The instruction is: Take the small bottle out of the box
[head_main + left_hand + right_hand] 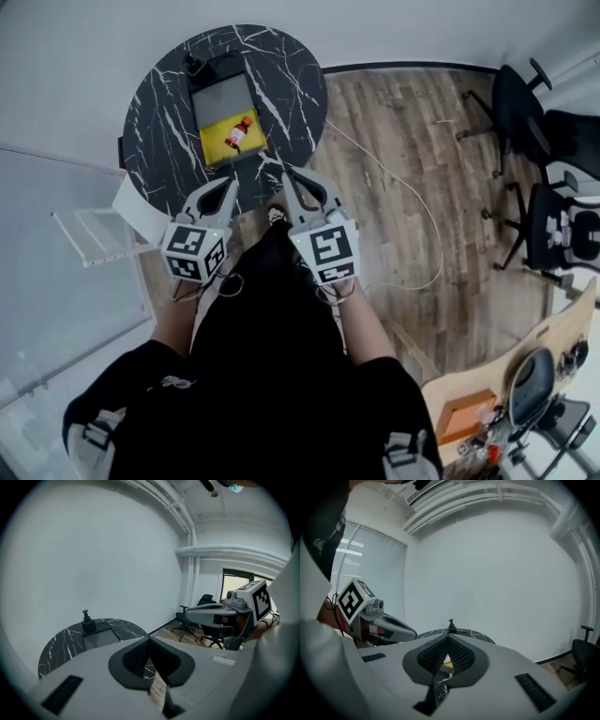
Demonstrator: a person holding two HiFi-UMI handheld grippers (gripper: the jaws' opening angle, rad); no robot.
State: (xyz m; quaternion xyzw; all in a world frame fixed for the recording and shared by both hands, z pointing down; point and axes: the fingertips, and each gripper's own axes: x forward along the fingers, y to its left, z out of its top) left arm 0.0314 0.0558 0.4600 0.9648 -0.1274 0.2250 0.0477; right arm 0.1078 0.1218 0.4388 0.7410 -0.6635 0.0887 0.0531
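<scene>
Head view: small brown red-capped bottle lies in yellow-floored box on round black marble table, at the far side of both grippers.
Left gripper: jaws pressed together, empty.
Right gripper: jaws pressed together, empty.
Approach, as judged: jaws are best spread before the box is entered; bottle to be pinched across its body.

On my feed, the left gripper and the right gripper have pale grey shells with dark ribbed pads. Each carries a white cube printed with black square markers. Thin cables loop near the wrists, and the person wears a black short-sleeved top.
</scene>
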